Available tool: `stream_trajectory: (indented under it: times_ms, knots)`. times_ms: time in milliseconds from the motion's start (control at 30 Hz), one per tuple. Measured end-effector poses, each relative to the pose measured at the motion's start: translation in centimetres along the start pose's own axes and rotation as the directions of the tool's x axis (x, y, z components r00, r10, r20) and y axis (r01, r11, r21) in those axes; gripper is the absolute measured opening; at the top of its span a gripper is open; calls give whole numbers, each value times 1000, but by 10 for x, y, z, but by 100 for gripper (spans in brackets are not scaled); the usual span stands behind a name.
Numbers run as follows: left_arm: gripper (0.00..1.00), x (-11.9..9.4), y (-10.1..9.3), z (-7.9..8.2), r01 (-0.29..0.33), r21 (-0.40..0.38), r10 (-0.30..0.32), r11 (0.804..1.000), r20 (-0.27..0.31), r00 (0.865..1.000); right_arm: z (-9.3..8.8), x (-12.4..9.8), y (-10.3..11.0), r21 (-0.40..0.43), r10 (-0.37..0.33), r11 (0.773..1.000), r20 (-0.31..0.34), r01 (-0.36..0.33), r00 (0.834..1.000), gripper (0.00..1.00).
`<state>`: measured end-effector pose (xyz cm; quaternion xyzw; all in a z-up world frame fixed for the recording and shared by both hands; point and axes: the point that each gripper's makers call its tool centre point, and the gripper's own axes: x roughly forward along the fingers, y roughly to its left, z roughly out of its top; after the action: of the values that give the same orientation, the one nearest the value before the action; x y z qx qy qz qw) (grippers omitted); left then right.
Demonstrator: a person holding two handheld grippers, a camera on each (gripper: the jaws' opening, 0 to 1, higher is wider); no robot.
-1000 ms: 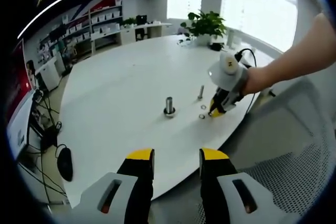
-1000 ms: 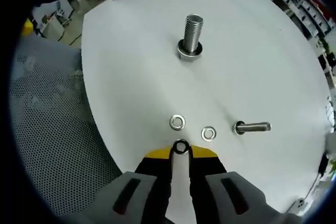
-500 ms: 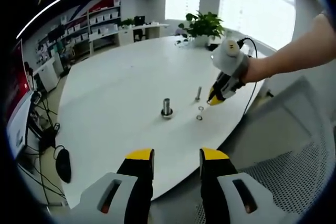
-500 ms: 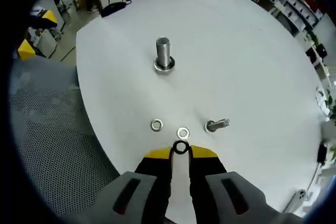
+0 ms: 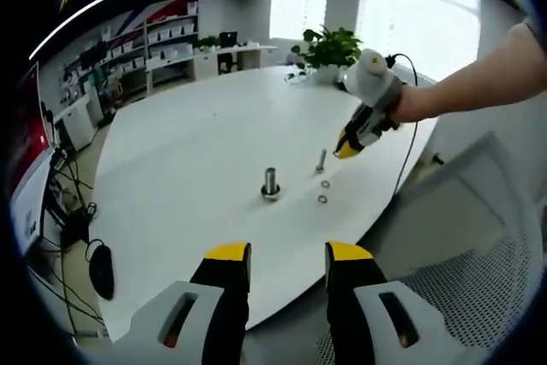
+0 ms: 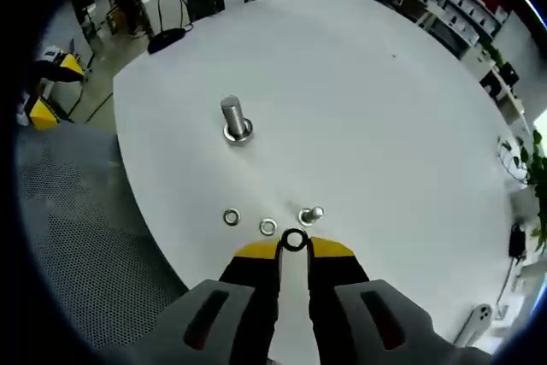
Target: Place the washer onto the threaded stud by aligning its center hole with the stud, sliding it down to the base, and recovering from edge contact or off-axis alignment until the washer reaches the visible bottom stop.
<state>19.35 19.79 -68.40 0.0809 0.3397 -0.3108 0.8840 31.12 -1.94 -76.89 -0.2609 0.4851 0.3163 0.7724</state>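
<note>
Right gripper (image 6: pixel 293 245) lifted higher off table (image 6: pixel 385 108), jaws pinching washer (image 6: pixel 294 240) above two spare washers (image 6: pixel 232 217). Threaded stud (image 6: pixel 234 119) upright, well apart. Left gripper (image 5: pixel 286 256) jaws parted, holding nothing.

1. The small dark metal washer (image 6: pixel 294 240) pinched at the right gripper (image 6: pixel 294 247)'s yellow-tipped jaws has its lower rim tucked between the tips.
2. In the left gripper view that gripper (image 5: pixel 346 150) is too small to tell what sits between its jaws.
3. The two loose silver washers (image 5: pixel 324 191) on the round white table (image 5: pixel 197 151) read as tiny rings there, holes barely discernible.
4. The thread on the upright steel stud (image 5: pixel 270 183) is too small to make out there.
5. The left gripper (image 5: pixel 286 262)'s grey body is cut off by the bottom edge.
</note>
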Motion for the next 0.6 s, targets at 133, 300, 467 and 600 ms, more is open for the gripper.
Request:
stream_trajectory:
  times_ms: [133,300,467,600]
  knots:
    - [33,0,1,-1,-1,-3,1,1000,-1,1000,10,1,-5,-15,-11,1000,4,11,1000,13]
    - [33,0,1,-1,-2,-5,2,1000,-4,1000,8,7,-9,-37,-19,999,-19,18,1000,13]
    - [33,1,1,-2,-3,-8,3,1000,-10,1000,5,12,-13,-40,-16,999,-40,15,999,13]
    - [33,1,1,-2,-2,-8,2,1000,-9,1000,11,12,-16,-35,-18,999,-27,17,999,13]
